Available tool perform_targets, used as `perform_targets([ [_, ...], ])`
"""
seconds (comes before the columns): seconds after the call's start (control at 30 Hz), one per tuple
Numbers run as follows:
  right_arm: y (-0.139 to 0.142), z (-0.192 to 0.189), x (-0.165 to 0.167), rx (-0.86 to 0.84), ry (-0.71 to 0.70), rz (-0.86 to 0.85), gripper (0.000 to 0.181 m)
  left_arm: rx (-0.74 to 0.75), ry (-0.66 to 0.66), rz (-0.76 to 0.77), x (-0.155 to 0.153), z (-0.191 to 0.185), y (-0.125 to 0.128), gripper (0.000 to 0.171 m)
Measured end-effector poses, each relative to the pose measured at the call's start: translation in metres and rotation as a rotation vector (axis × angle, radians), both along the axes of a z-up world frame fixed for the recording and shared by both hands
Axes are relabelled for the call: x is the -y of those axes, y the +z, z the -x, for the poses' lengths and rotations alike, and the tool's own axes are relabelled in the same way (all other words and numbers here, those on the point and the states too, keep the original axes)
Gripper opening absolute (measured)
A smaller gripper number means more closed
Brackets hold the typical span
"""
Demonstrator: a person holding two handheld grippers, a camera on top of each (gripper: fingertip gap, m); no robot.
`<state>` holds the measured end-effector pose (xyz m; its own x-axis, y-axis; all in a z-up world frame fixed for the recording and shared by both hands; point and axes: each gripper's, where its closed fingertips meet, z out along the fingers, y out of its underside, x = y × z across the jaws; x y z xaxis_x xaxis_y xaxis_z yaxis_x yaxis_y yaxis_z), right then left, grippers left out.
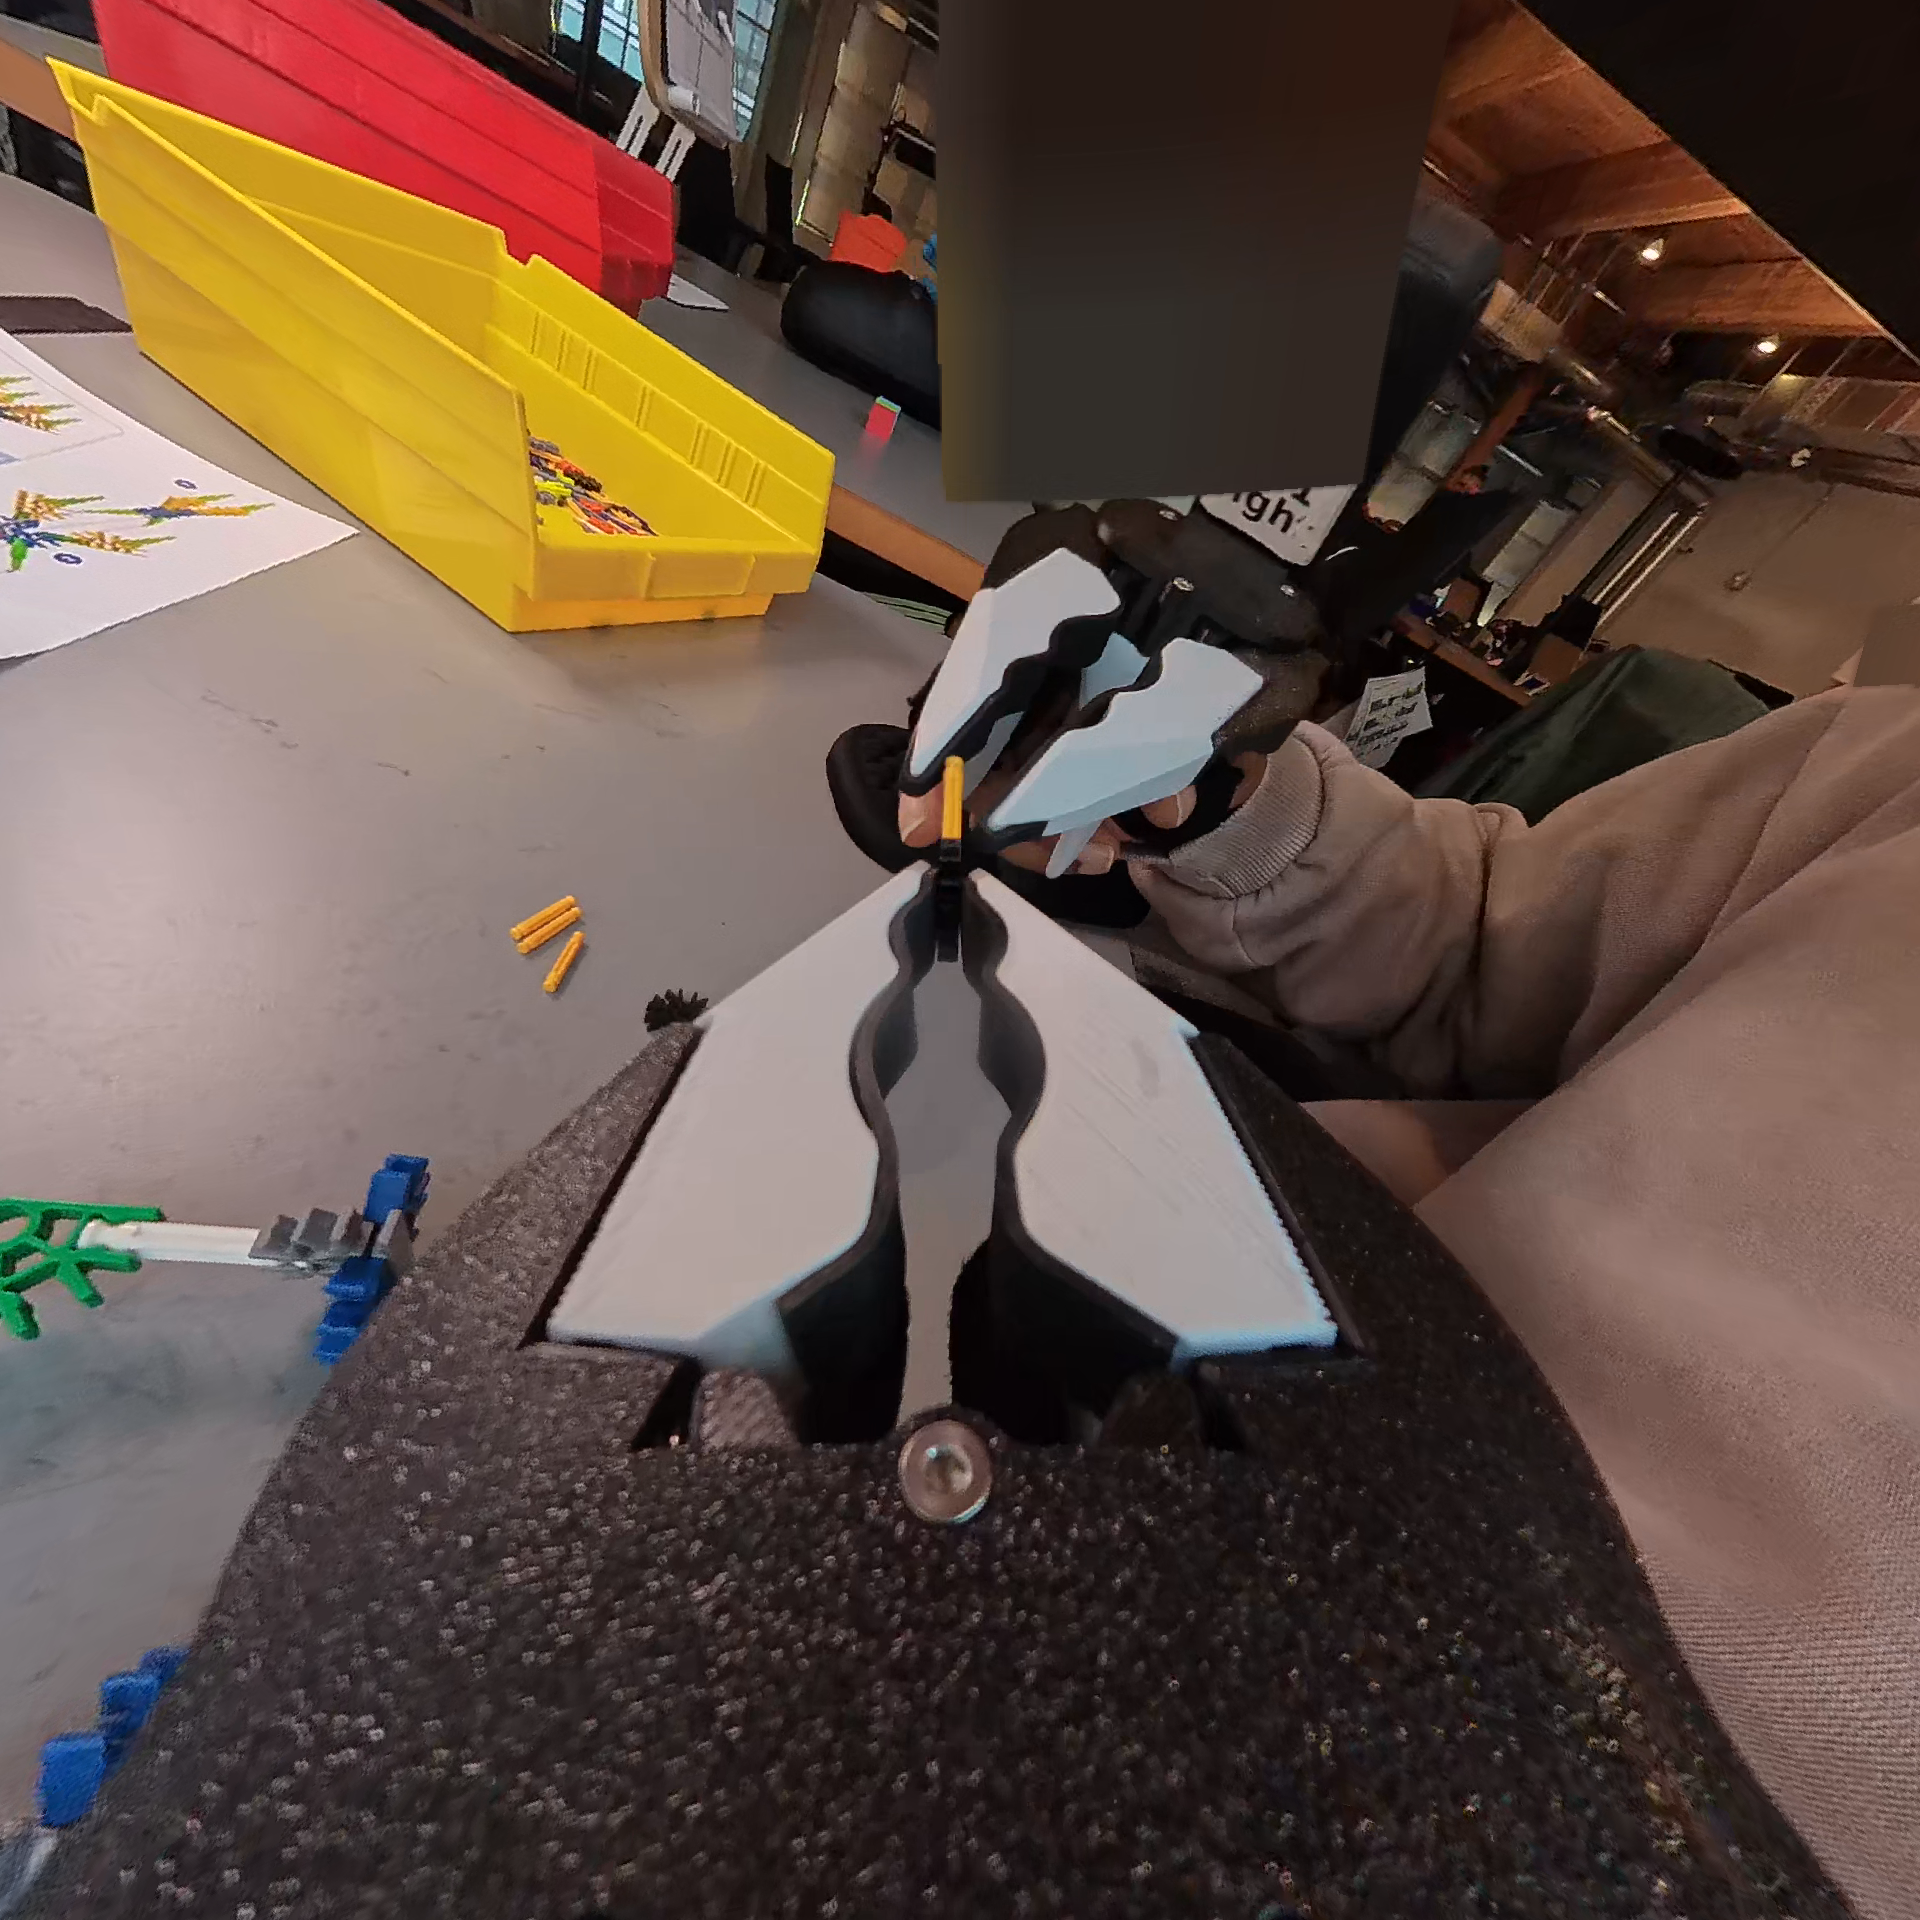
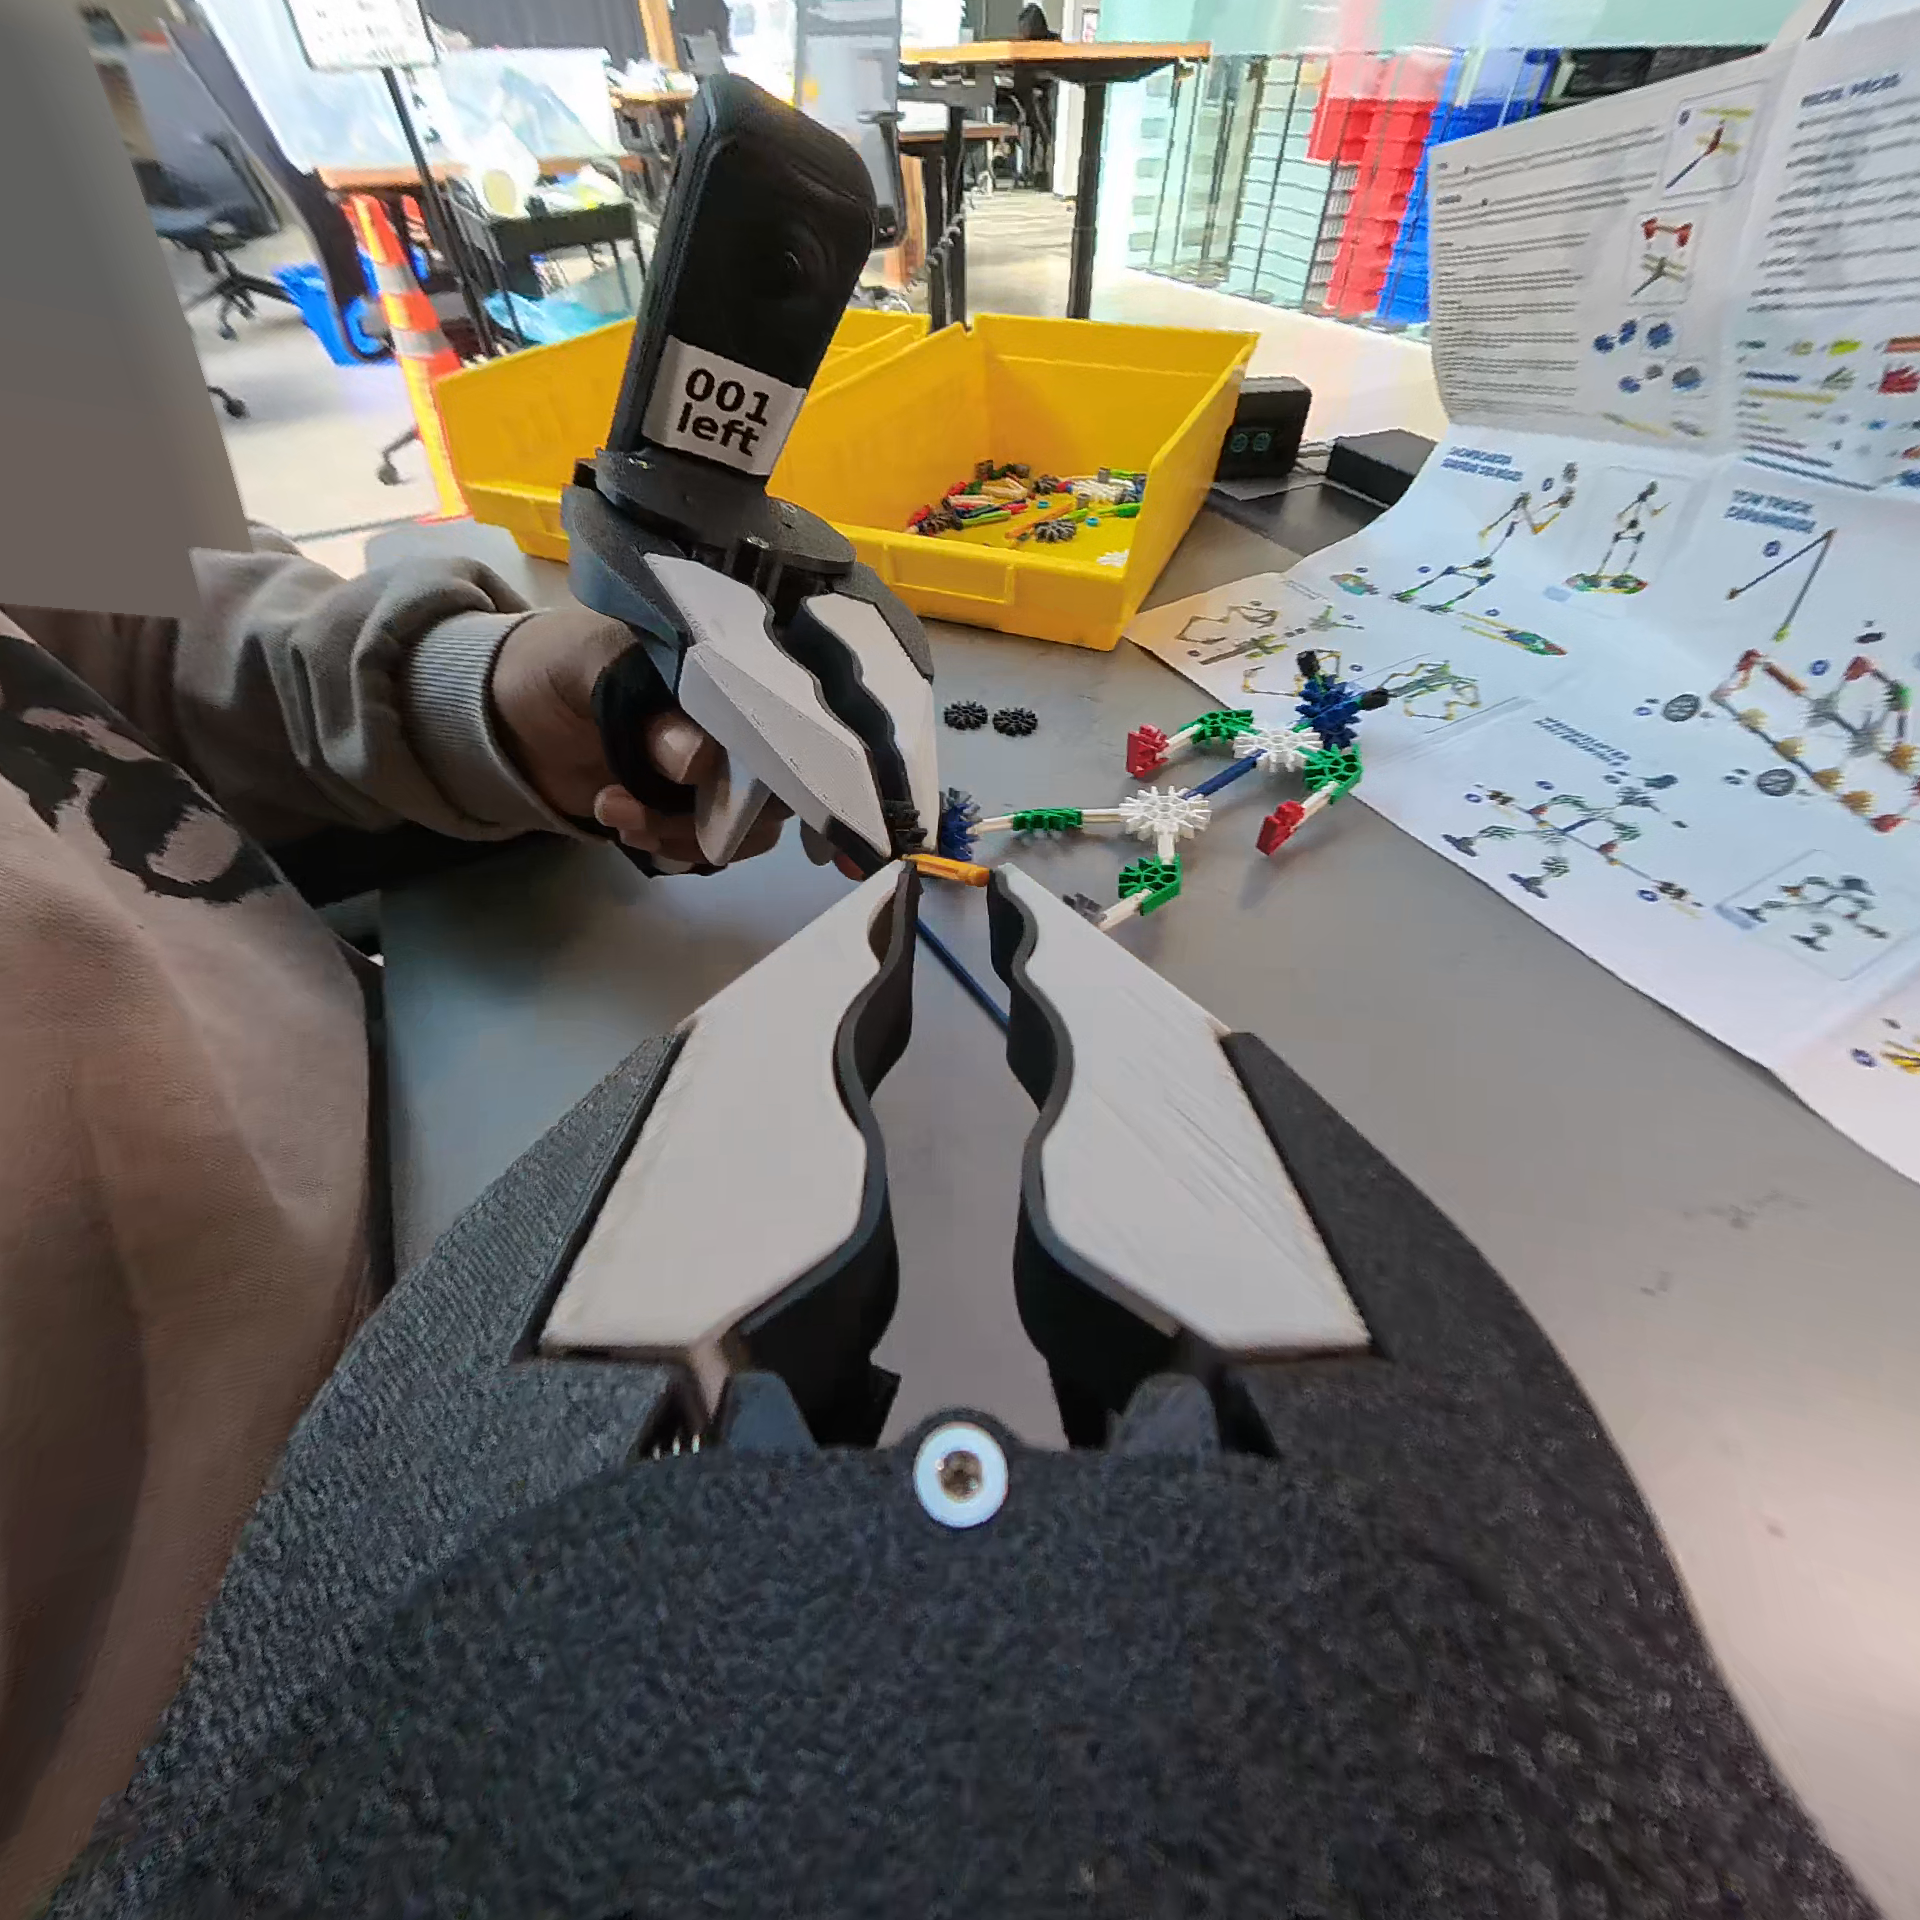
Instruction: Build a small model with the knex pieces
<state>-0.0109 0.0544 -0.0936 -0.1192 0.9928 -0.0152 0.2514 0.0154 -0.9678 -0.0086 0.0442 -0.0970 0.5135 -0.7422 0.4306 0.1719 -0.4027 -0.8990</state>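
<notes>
Left gripper [image 1: 948, 899] pinched on a black connector [image 1: 948, 883] joined to a yellow rod [image 2: 943, 871]; right gripper [image 2: 951, 883] narrowly parted around that rod, above grey table [image 2: 1455, 1039].

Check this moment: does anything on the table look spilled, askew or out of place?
Little stands out. Three yellow rods lie loose on the grey table, apart from the yellow bin holding the other pieces, and two black gears sit loose near the toy model. Nothing looks damaged.
</notes>
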Motion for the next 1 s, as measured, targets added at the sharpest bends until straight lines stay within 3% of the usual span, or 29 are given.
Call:
perform_targets([
  [0.17, 0.006, 0.003, 0.004, -0.052, 0.066, 0.157, 0.006, 0.017, -0.018, -0.008, 0.002, -0.001, 0.004, 0.001],
  [0.27, 0.009, 0.003, 0.005, -0.078, 0.07, 0.162, 0.003, 0.026, -0.009, -0.002, 0.001, 0.001, 0.005, 0.001],
  [0.33, 0.01, 0.006, 0.005, -0.105, 0.03, 0.093, 0.002, 0.04, 0.007, 0.011, -0.001, 0.003, 0.005, 0.001],
  [0.57, 0.01, 0.012, 0.005, -0.137, -0.179, -0.41, 0.001, 0.091, 0.048, 0.052, -0.006, 0.01, 0.004, 0.001],
  [0.7, 0.011, 0.015, 0.006, -0.163, -0.261, -0.586, 0.001, 0.131, 0.057, 0.067, -0.008, 0.013, 0.006, 0.001],
  [1.0, 0.011, 0.02, 0.005, -0.149, -0.304, -0.645, 0.001, 0.101, 0.088, 0.028, -0.01, 0.018, 0.007, 0.001],
])
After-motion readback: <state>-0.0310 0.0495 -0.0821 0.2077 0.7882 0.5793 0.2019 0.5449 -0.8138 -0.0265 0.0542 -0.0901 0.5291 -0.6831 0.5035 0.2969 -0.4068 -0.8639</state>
